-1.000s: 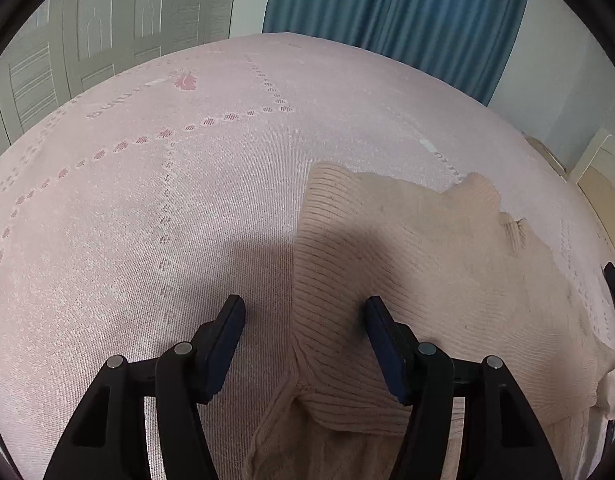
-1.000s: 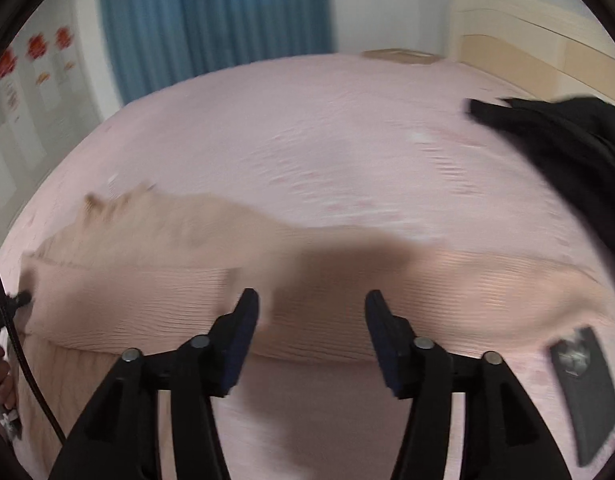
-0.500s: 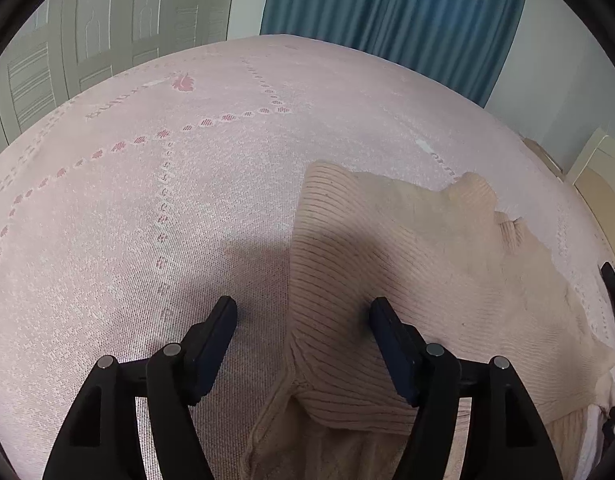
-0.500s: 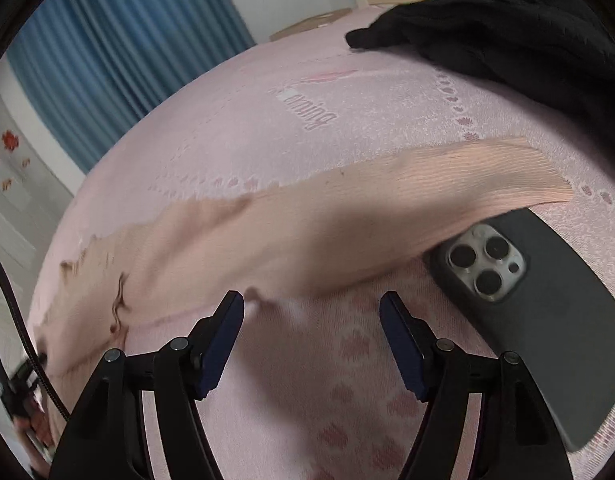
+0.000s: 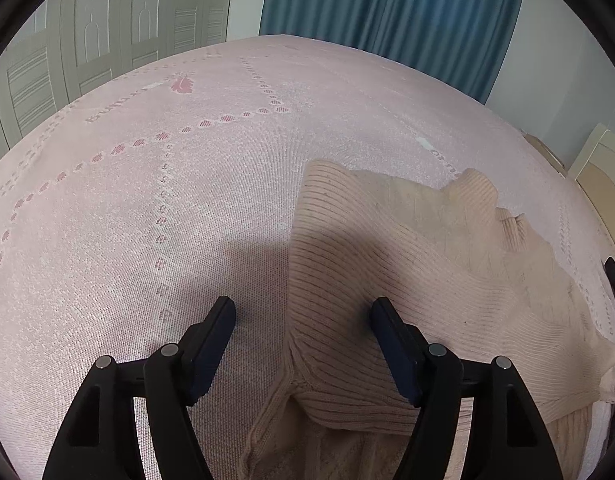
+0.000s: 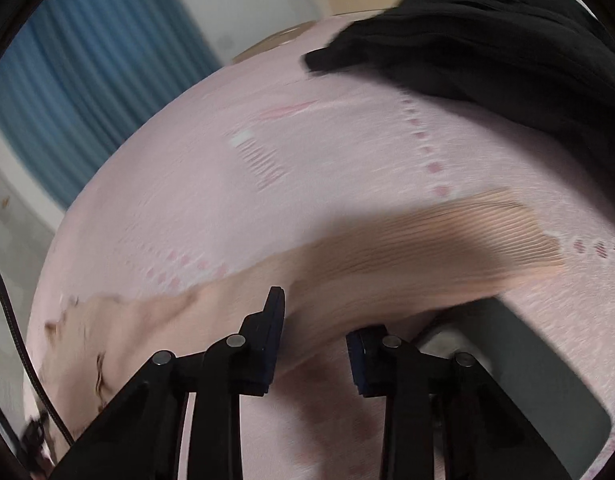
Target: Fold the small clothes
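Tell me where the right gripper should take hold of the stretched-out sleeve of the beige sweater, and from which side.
Grip the sleeve near its ribbed cuff end, coming down from above across its width. It lies flat and straight on the pink bedspread, so pinching an edge probably lifts it cleanly. Stay clear of the phone beside its near edge. The right gripper has just been closing, nothing pinched yet.

Left claw [image 5: 303,332]: pitched downward over the bed, jaws standing wide, pads clear of any contact, one finger to either side of a fabric edge. Right claw [image 6: 314,332]: pitched downward and rolled, its left finger [image 6: 273,316] riding higher than the other; jaws have just been closing, gap narrow, with nothing visibly clamped between the pads.
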### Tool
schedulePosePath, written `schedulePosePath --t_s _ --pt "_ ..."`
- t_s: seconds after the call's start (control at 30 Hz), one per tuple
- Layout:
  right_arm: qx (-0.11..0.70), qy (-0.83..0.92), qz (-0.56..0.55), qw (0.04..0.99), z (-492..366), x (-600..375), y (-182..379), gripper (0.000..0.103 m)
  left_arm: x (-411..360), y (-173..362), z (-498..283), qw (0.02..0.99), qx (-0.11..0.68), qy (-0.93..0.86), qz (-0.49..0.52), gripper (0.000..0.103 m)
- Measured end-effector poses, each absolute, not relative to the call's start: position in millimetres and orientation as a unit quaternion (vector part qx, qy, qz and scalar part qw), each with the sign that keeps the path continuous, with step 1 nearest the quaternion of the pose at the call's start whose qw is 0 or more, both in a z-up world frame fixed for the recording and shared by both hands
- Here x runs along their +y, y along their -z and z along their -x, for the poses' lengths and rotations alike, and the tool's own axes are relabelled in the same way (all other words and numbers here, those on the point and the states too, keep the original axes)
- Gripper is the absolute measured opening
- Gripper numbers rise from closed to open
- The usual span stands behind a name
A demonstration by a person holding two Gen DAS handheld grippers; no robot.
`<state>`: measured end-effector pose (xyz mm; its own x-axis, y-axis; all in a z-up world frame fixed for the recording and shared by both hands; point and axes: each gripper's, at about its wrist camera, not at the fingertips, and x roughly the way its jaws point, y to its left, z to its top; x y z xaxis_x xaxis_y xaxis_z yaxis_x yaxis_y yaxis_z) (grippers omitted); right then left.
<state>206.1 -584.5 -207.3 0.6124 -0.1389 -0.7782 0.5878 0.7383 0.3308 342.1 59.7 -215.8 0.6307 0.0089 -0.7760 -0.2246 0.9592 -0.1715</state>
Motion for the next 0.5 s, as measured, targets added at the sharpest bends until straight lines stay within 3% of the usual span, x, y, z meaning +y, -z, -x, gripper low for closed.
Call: schedulePosePath --t_s 0.1,0.17,0.2,0.5 --pt "0.378 0.238 -0.300 0.843 -205 -607 206 0.030 60 216 -342 0.894 0.424 -0.062 0.130 0.069" --pt "0.375 0.241 -0.293 0.846 -205 -614 203 0.008 61 215 -342 0.894 0.423 -0.059 0.134 0.070" --pt "0.374 0.239 -0.289 0.848 -206 -615 202 0.006 62 215 -342 0.894 0.423 -0.058 0.136 0.070" --pt "0.313 0.238 -0.185 0.900 -209 -554 122 0.006 69 205 -328 0.892 0.419 -0.052 0.164 0.070"
